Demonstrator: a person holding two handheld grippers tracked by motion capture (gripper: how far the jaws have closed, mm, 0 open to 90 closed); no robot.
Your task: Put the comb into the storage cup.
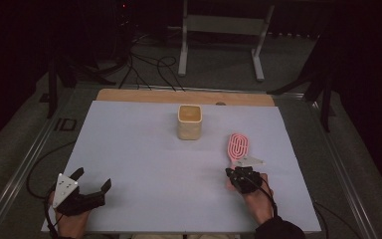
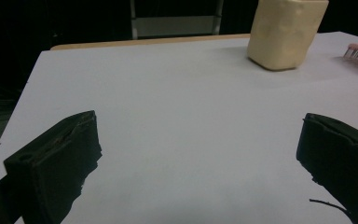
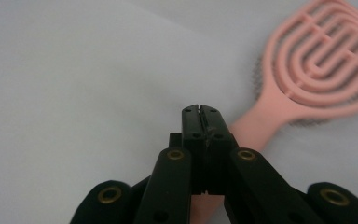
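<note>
Dark room all around, and a white sheet [image 1: 144, 164] is spread over the table, so the few things on it stand out pretty well. The pink hairbrush [image 1: 238, 145] is lying flat on the right half of the sheet, head pointing away from the person and handle pointing back toward the right gripper [image 3: 200, 112]. That gripper's jaws are clenched tight together, and from the right gripper view the handle seems to pass under them rather than between them, so no real grasp on the brush can be made out; whether the handle is pinned or just lying below can't be told for sure. Further up the sheet and a bit to the left, well apart from the brush, a beige cup [image 1: 189, 122] is standing upright with its mouth open and nothing visible inside. If the brush is meant to end up in that cup, which is only a guess from the layout, then basically nothing is done yet: the brush isn't lifted, isn't carried, isn't dropped in. Over at the near left corner the left gripper [image 1: 94, 178] is held with its jaws spread wide and released, nothing between them, nowhere near either thing. Past the sheet a strip of bare wood [image 1: 129, 95] is seen at the far edge.
</note>
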